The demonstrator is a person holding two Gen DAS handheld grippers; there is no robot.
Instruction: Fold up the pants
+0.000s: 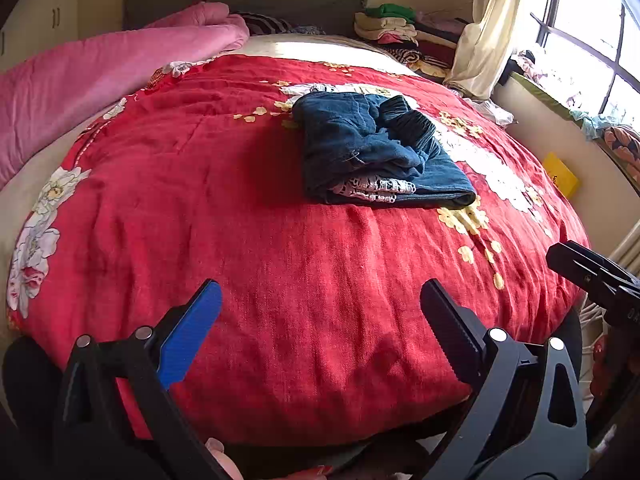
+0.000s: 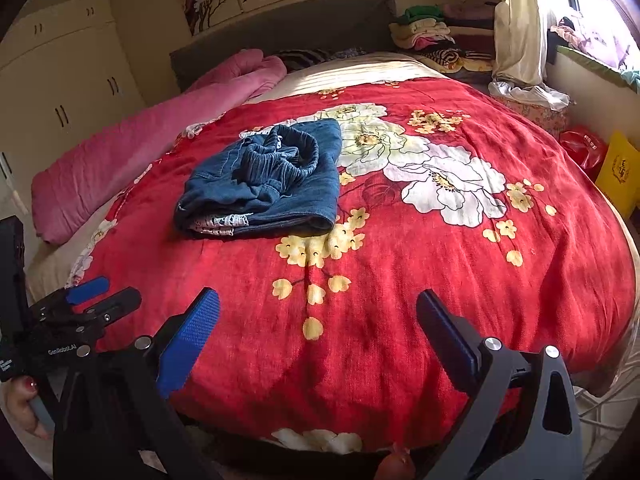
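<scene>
Dark blue denim pants (image 1: 376, 148) (image 2: 268, 180) lie folded into a compact bundle on the red flowered blanket (image 1: 240, 240) (image 2: 440, 280), with the elastic waistband on top and white lace trim at the near edge. My left gripper (image 1: 320, 320) hangs open near the foot of the bed, well short of the pants, with nothing between its fingers. My right gripper (image 2: 318, 324) is open too, empty, and equally far back. In the right wrist view the left gripper (image 2: 100, 292) shows at the lower left, held by a hand (image 2: 24, 404).
A rolled pink quilt (image 1: 100, 76) (image 2: 160, 132) lies along the bed's left side. Stacked folded clothes (image 1: 396, 28) (image 2: 428, 28) sit by the headboard on the right. A yellow bag (image 2: 620, 172) and a red bag (image 2: 582, 148) stand on the floor at the right, below the window.
</scene>
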